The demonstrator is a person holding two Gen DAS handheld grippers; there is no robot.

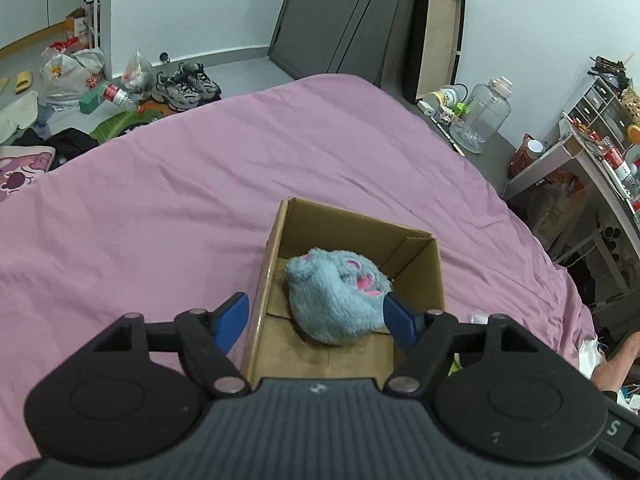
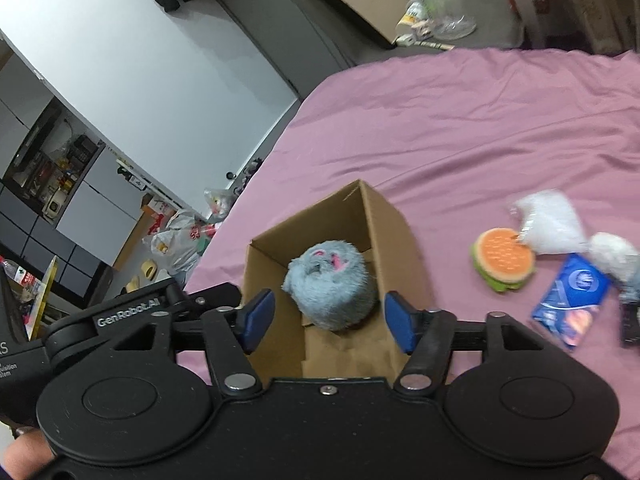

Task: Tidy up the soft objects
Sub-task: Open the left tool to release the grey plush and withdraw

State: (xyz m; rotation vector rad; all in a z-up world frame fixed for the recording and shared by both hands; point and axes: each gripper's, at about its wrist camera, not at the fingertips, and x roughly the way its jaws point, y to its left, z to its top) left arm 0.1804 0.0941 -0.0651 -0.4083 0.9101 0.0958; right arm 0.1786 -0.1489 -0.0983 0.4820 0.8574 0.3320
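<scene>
A fluffy blue plush toy (image 1: 338,296) (image 2: 330,284) with pink marks lies inside an open cardboard box (image 1: 424,280) (image 2: 384,220) on the pink bed sheet (image 1: 180,200) (image 2: 460,128). My left gripper (image 1: 316,320) hovers above the box's near end, open, its blue pads wide apart and holding nothing. My right gripper (image 2: 330,320) also hangs open over the box, with the plush below and between its pads but not touched. A burger-shaped soft toy (image 2: 504,264), a white plastic bag (image 2: 552,220) and a blue packet (image 2: 572,300) lie on the sheet to the right of the box.
A grey-white soft item (image 2: 616,256) lies at the far right edge. Past the bed are shoes (image 1: 184,86), plastic bags (image 1: 68,72), a large clear jug (image 1: 484,116) and cluttered shelves (image 1: 600,140). A person's hand (image 1: 616,364) shows at the right.
</scene>
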